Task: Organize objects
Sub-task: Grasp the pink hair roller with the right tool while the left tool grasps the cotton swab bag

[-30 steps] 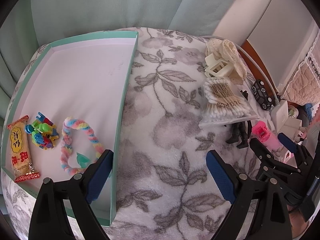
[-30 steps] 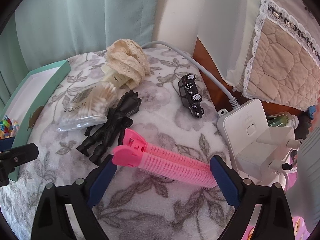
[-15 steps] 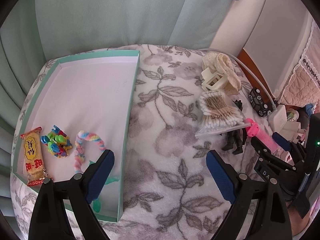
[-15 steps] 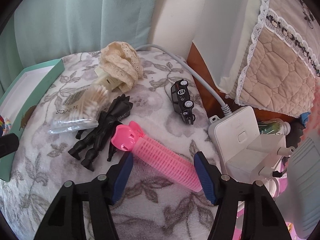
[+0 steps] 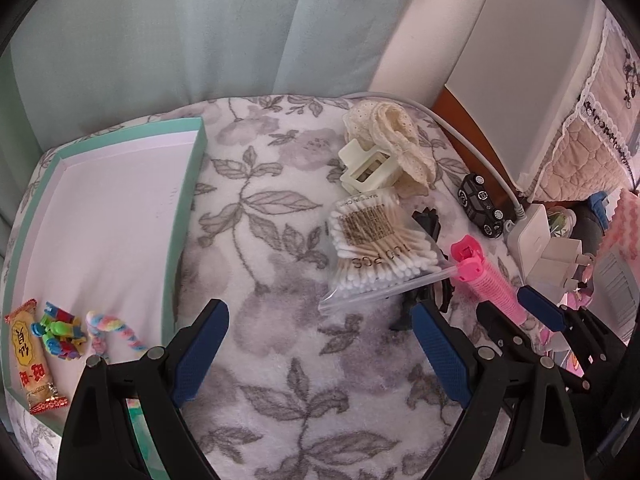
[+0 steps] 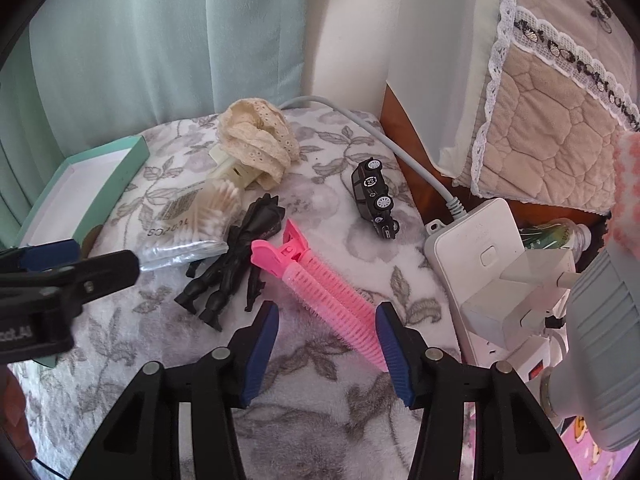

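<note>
Up front in the left wrist view, the left hand-held gripper [image 5: 320,344] is hanging released over the flowered blanket [image 5: 280,264], its blue fingers wide apart and touching nothing. At nine o'clock the green tray [image 5: 188,204] is lying with a snack bar [image 5: 30,356], a bunch of coloured clips [image 5: 60,334] and a pastel twisted tie [image 5: 114,330] in its near corner. Toward two o'clock the bag of cotton swabs [image 5: 376,248] is resting on the blanket, with the cream hair claw [image 5: 366,170] and lace scrunchie [image 5: 394,136] beyond it. At three o'clock the pink hair roller [image 5: 488,280] is lying beside the black figure [image 5: 428,220].

Next, in the right wrist view, the right hand-held gripper [image 6: 328,354] is standing partly open around the near end of the pink hair roller [image 6: 320,284]; its right finger is touching the roller, the left one is apart. The black figure [image 6: 232,264] is lying at eleven o'clock, just beside the roller's clip end. The toy car [image 6: 374,196] is sitting at one o'clock, near the white power strip [image 6: 476,248].
</note>
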Tool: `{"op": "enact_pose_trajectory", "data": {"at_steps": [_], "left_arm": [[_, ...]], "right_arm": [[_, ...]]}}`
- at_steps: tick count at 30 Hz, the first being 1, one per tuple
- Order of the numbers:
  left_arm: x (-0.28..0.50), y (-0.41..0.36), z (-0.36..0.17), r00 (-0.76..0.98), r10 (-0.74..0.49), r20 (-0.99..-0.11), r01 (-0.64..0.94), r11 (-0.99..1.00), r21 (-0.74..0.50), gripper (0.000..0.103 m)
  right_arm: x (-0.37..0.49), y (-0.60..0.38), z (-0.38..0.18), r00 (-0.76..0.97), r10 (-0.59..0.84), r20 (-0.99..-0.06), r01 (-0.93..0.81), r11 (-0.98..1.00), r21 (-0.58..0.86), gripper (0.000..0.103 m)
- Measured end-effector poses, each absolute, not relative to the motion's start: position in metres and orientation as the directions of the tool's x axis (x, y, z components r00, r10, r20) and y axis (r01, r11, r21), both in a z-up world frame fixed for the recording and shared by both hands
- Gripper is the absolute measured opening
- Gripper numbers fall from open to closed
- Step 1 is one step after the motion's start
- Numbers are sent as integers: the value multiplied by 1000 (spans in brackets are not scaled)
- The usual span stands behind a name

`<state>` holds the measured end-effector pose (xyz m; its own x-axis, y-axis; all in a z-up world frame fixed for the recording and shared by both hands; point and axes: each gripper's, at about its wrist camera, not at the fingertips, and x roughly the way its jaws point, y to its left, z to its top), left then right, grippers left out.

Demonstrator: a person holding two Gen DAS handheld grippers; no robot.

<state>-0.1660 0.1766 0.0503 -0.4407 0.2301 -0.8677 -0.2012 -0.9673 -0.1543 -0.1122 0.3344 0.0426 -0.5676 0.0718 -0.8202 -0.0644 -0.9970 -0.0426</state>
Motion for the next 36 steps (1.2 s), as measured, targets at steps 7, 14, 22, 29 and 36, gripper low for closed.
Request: {"op": "enact_pose_trajectory", "data": {"at_steps": [7,14,22,29,36], "left_arm": [[-188,197,36,-399,269,-876,-218,-956,-194,93],[-203,204,23,-370,295,-881,-196,-952,-237,93],[-207,207,16,-355,330,-875,-192,-941,-277,93],[-208,209,13,-354,353,-866,-194,-933,-301,92],[-203,214,18,-347,391,-852,-233,-916,-326,69]], "right_arm": [[-114,330,41,-575,61,-816,-35,-998,-50,54],[-125,342,36,-568,70,-820,-41,-998,-57,54],[-135,345,27,-554,89,-828,-45,-996,-76,53],[-140,343,21,-546,111,-830,-45,-994,-103,54],[-140,341,21,-543,137,-828,-49,-990,-132,50]]}}
